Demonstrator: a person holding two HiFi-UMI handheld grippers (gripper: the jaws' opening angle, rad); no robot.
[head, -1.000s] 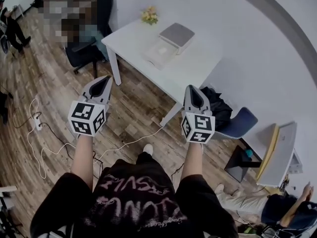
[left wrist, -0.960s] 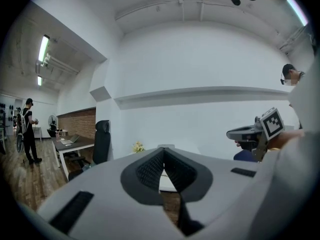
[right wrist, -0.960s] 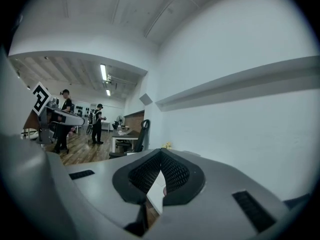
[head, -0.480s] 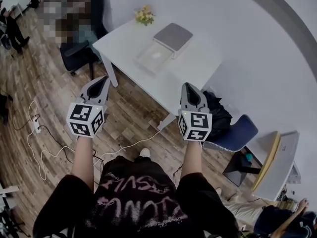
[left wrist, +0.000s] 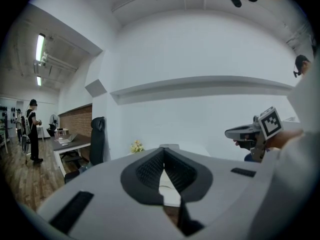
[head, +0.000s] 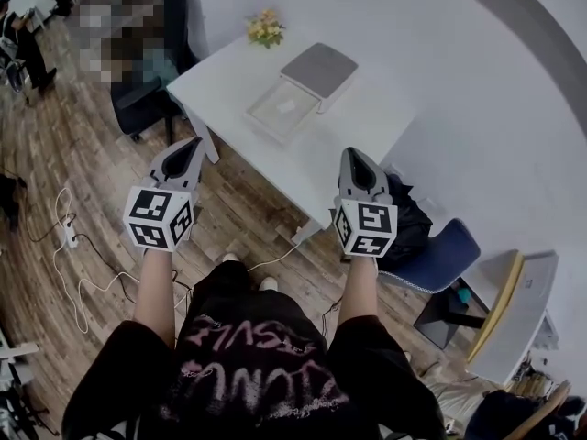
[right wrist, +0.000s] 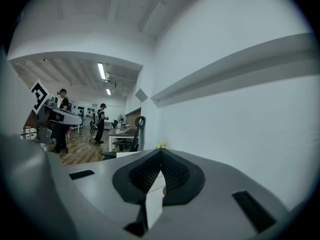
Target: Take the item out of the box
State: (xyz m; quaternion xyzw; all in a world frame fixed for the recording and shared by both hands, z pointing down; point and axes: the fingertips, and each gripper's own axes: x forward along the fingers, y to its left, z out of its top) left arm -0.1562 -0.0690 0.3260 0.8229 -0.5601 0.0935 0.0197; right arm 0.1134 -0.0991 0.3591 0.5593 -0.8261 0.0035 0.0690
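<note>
An open box [head: 284, 108] lies on the white table [head: 358, 126], its grey lid [head: 318, 67] standing beside the shallow tray. A pale flat item [head: 288, 105] rests in that tray. Both grippers hang in the air short of the table's near edge, apart from the box. My left gripper [head: 193, 143] is shut and holds nothing; its closed jaws [left wrist: 163, 151] point toward the table. My right gripper [head: 354, 154] is shut and empty too, with its tips [right wrist: 160, 153] meeting. From the left gripper view the right gripper [left wrist: 241, 132] shows at the right.
A small bunch of yellow flowers [head: 264, 28] stands at the table's far corner. A black office chair [head: 147, 99] is left of the table; a black bag [head: 404, 204] and a blue chair [head: 438, 250] are right of it. Cables [head: 73, 246] trail over the wood floor.
The person has stepped toward the table, so both grippers have come nearer to its near edge. Both stay shut and empty.
</note>
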